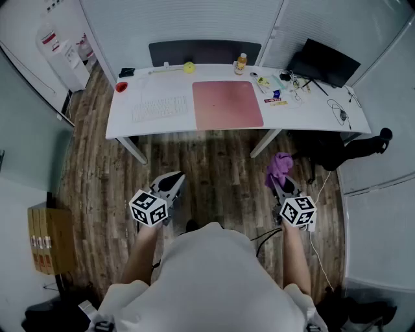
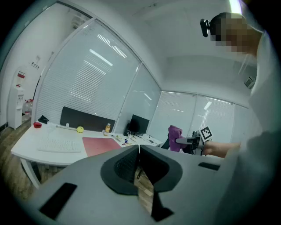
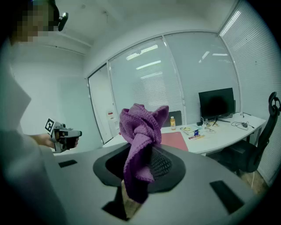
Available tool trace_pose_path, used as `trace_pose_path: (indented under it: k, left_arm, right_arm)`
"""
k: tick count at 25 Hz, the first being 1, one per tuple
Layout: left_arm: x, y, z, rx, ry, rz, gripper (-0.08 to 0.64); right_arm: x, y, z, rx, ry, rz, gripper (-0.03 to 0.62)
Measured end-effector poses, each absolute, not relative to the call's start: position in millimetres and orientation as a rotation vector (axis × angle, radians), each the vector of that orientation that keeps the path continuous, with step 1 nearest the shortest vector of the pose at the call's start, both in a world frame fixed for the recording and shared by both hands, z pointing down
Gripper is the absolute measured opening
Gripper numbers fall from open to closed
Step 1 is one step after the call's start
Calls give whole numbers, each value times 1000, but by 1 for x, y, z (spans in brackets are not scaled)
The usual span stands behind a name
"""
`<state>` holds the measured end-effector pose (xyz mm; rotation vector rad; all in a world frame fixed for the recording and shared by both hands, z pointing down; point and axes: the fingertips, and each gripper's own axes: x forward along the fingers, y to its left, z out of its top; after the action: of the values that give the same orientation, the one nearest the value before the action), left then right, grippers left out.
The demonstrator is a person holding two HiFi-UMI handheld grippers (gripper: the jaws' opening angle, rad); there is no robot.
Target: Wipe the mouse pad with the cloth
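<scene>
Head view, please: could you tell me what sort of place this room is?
Probably an office: a white desk carries a keyboard, a pink mouse pad and a monitor.

Wood floor (image 1: 217, 170), white desk (image 1: 311, 117), glass walls (image 1: 194, 19) w/ blinds

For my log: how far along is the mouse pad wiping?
Done: the purple cloth is clamped in the right gripper. In hand: both grippers hang over the floor, short of the desk; the left gripper is shut, empty. Left: reaching the pink mouse pad and wiping it.
</scene>
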<state>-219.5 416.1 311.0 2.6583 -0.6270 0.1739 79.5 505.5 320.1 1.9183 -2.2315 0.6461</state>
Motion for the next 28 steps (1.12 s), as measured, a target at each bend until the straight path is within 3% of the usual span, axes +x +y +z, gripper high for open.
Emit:
trace_pose_path:
  k: [28]
  left_arm:
    - [-242, 390, 329, 2649, -518, 242, 23]
  right_arm:
    - [54, 495, 335, 2018, -2162, 735, 106]
